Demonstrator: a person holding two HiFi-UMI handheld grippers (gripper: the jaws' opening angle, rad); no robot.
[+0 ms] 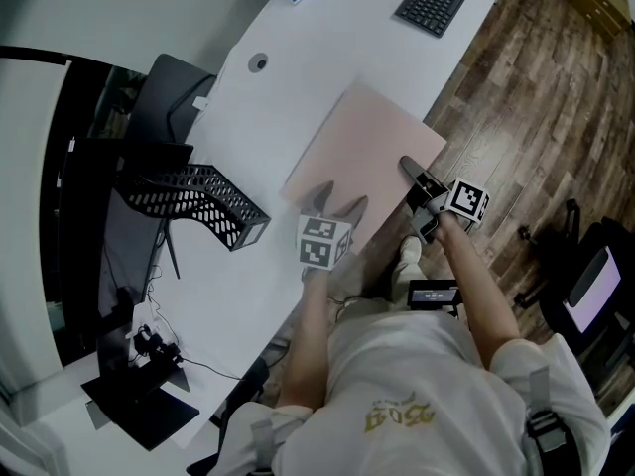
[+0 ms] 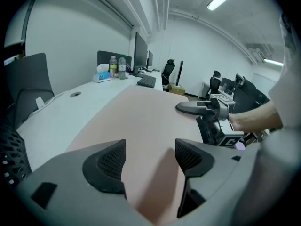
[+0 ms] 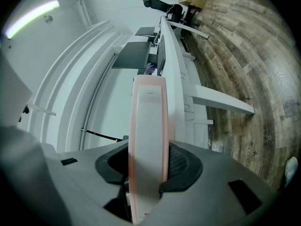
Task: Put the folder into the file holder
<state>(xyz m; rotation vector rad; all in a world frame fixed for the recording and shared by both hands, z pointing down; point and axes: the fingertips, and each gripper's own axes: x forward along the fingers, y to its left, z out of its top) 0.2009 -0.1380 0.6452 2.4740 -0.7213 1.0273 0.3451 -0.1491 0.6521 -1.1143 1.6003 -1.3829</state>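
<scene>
Notes folder (image 1: pixel 367 152) pinched at right edge by right tool (image 1: pixel 415 188), left tool (image 1: pixel 340 201) spread above it, file holder (image 1: pixel 203 204) leftward, nearer left tool.

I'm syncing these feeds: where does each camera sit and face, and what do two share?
Head view: on the person's head, steeply down onto the desk, pink folder, mesh file holder; both forearms show.
Left gripper view: on the left gripper, facing across the folder toward the keyboard; its open jaws show.
Right gripper view: on the right gripper, rolled sideways, along the folder's edge; jaws clamp it.
Shared: all three show the folder.
</scene>
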